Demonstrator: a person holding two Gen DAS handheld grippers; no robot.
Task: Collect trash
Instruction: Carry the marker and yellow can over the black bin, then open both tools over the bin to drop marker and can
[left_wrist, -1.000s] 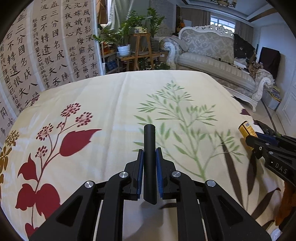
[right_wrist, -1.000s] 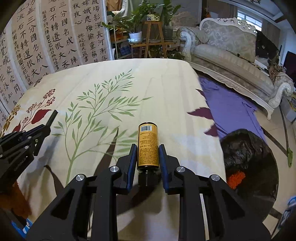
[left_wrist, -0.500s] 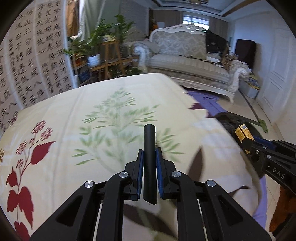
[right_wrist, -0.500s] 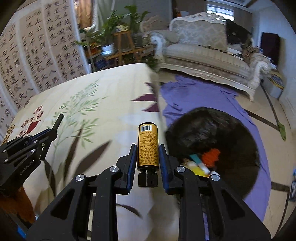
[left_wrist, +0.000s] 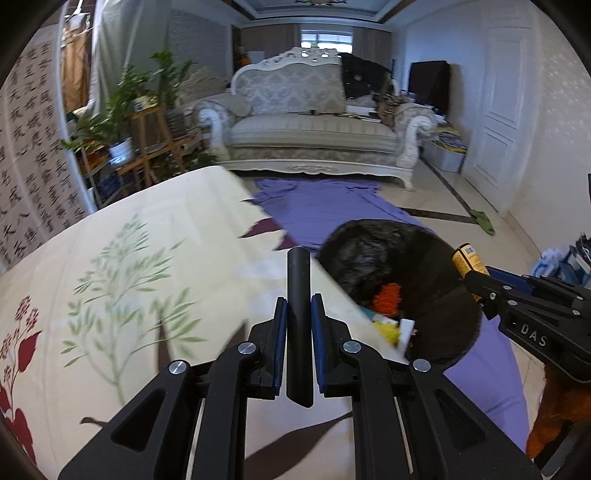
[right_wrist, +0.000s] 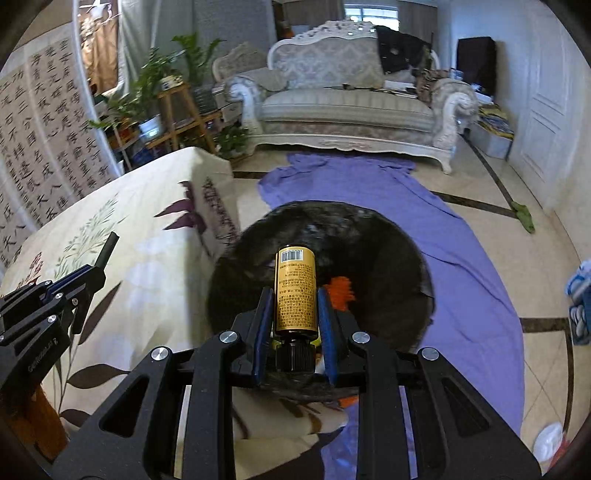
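My left gripper (left_wrist: 298, 306) is shut on a black tube (left_wrist: 298, 280) that sticks out forward, over the right edge of the floral tablecloth (left_wrist: 155, 266). My right gripper (right_wrist: 295, 299) is shut on a small yellow bottle (right_wrist: 295, 288) with a black cap, held above an open black trash bag (right_wrist: 369, 240). The bag (left_wrist: 406, 266) sits on the floor beside the table and holds orange, yellow and white scraps. Each gripper shows in the other's view: the right gripper (left_wrist: 476, 284) with the bottle (left_wrist: 466, 258) at the right, the left gripper (right_wrist: 86, 277) with the tube (right_wrist: 107, 249) at the left.
A purple sheet (right_wrist: 461, 229) covers the floor under the bag. Behind it stands a pale ornate sofa (right_wrist: 347, 107). A wooden plant stand with potted plants (right_wrist: 162, 107) and a calligraphy screen (right_wrist: 40, 147) lie at the left. White doors (left_wrist: 509, 122) line the right wall.
Both grippers have swung to the right, off the middle of the table toward its edge. The trash bag has come into view, and the bottle now hangs over it.
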